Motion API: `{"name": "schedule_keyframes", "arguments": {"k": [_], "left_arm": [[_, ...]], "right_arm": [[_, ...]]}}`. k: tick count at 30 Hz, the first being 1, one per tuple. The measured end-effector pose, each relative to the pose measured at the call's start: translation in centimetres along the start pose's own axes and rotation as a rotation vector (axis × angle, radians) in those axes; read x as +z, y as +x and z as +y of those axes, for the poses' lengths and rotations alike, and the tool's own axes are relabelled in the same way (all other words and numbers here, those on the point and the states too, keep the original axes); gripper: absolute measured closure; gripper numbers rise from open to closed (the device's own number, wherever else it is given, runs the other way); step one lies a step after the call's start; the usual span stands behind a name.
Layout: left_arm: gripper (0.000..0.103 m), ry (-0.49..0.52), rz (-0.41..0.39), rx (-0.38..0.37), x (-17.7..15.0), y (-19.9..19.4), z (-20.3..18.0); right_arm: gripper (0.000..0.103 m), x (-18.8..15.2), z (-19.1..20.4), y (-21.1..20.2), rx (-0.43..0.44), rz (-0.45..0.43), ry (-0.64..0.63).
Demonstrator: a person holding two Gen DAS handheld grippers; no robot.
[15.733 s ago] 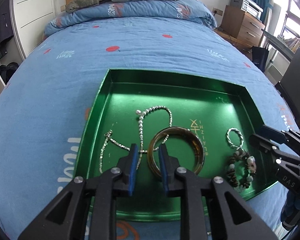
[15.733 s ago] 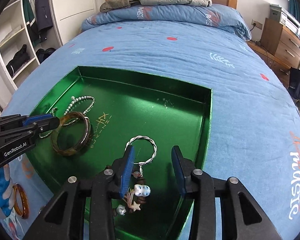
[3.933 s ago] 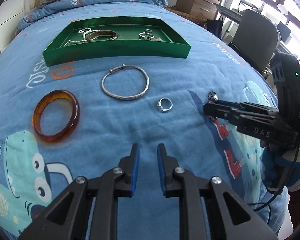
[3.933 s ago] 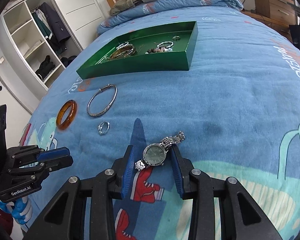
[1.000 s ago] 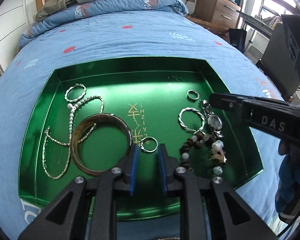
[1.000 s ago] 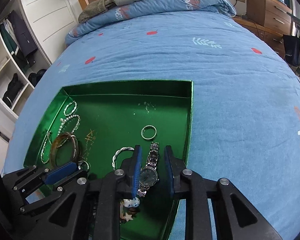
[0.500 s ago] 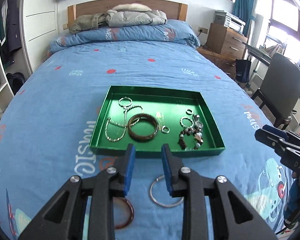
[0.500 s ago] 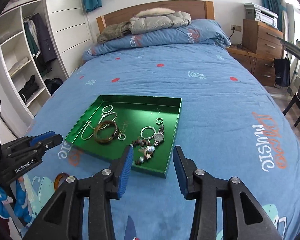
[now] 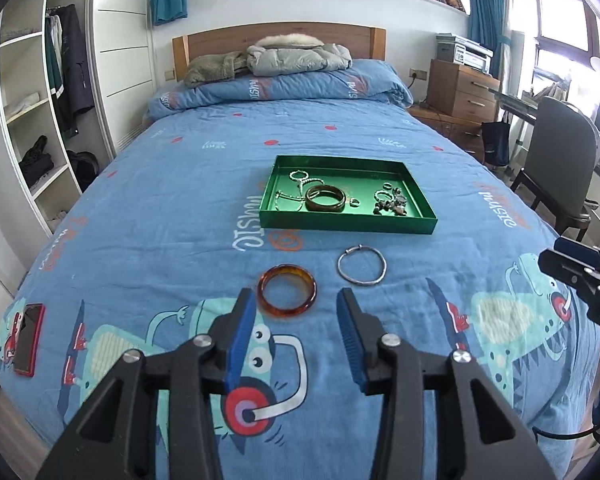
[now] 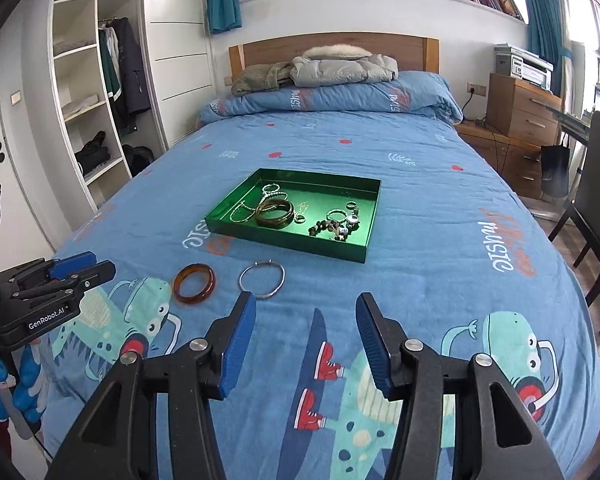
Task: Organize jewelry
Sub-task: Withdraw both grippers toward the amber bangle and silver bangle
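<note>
pulled back from the green tray [image 9: 347, 226], both tongs [image 9: 296, 332] [image 10: 306, 336] just opened and empty, amber bangle [image 9: 287, 289] and silver bangle [image 9: 361, 266] left on soft bedding, could slip aside if nudged.

The left gripper [image 9: 296, 332], jaws just opening and empty, is hovering above the amber bangle [image 9: 287, 294] and silver bangle [image 9: 362, 266] lying before the green tray [image 9: 346, 225].

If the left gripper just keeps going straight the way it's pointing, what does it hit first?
Most likely the amber bangle on the bedspread, which lies straight ahead of the open, empty left gripper. Depth is unclear; it might touch the cover just short of it.
</note>
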State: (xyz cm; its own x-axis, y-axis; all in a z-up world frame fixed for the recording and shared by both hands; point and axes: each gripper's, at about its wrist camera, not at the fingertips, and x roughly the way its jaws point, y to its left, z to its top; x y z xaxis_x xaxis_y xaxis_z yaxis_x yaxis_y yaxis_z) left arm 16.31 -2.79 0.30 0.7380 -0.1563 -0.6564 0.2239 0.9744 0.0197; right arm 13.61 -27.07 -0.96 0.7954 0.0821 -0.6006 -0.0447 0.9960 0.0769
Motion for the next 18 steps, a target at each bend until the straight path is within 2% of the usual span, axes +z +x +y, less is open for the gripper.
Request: {"name": "schedule_keyframes", "arguments": {"k": [8,11,13,18], "left_arm": [[0.057,0.015,-0.059,0.049,-2.8,-4.9,1.3],[0.057,0.019,-0.089,0.060,-3.7,-6.4,1.5],[0.057,0.015,-0.098,0.059,-4.0,-7.1,1.7],[0.057,0.012,-0.128,0.035,-5.2,-9.1,1.7]], "right_arm": [[0.047,-2.9,2.6,-2.2,0.010,0.004,-0.033],[0.041,-3.5,3.4,-2.9,0.018,-0.003,-0.039],[0.033,-4.0,3.8,-3.5,0.021,-0.012,-0.042],[0.023,-5.0,4.6,-4.8,0.012,-0.039,-0.060]]}}
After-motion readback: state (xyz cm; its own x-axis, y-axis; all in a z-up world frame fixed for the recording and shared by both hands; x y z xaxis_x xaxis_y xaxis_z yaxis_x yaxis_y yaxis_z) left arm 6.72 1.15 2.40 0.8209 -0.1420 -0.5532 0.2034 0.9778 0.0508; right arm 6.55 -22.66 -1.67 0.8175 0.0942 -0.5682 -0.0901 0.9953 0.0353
